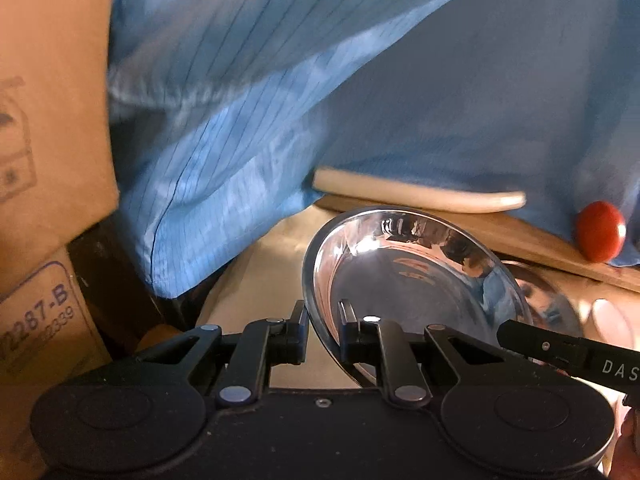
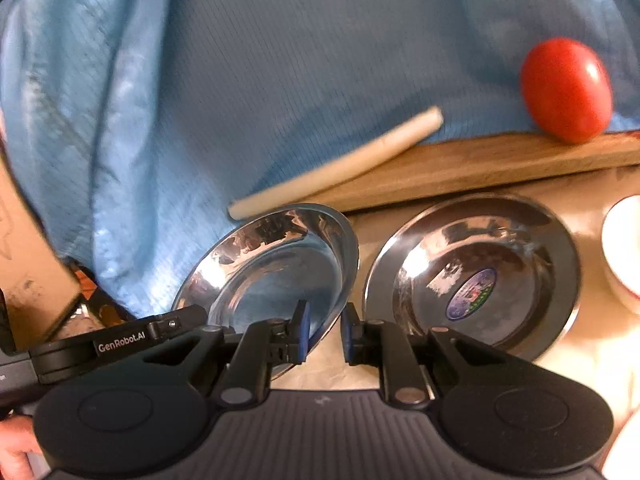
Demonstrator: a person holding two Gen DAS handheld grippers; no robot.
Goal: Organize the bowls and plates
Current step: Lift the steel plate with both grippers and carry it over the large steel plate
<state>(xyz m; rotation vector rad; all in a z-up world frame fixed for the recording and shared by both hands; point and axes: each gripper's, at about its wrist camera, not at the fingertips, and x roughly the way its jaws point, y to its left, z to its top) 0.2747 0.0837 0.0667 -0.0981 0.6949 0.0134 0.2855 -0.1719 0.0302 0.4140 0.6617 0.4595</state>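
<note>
Left wrist view
- Left gripper (image 1: 324, 330): jaws clamped on the near left rim of a tilted steel plate (image 1: 416, 276), one finger outside the rim, the other inside the bowl of it.
- Tilted steel plate: lifted at an angle off the pale surface (image 1: 264, 276), shiny inside facing the camera.
- Right gripper (image 1: 516, 332): only a black finger shows, reaching in from the right edge to the plate's right rim.
- Behind: a blue cloth (image 1: 248, 128) draped over the back, a cream stick (image 1: 420, 192) and a red tomato (image 1: 600, 232) on a wooden board (image 1: 520, 240); cardboard boxes (image 1: 48, 120) at left.

Right wrist view
- Right gripper (image 2: 324, 326): jaws clamped on the right rim of the tilted steel plate (image 2: 272, 264).
- Left gripper (image 2: 176, 324): its black finger meets the plate's left rim.
- Second steel plate (image 2: 476, 276): flat on the surface just beside the tilted one, a sticker in its centre.
- White bowl (image 2: 624, 252): at the right edge, partly cut off.
- Board (image 2: 480, 168): carries the cream stick (image 2: 340, 164) and the tomato (image 2: 566, 88), with the blue cloth (image 2: 240, 80) behind.
</note>
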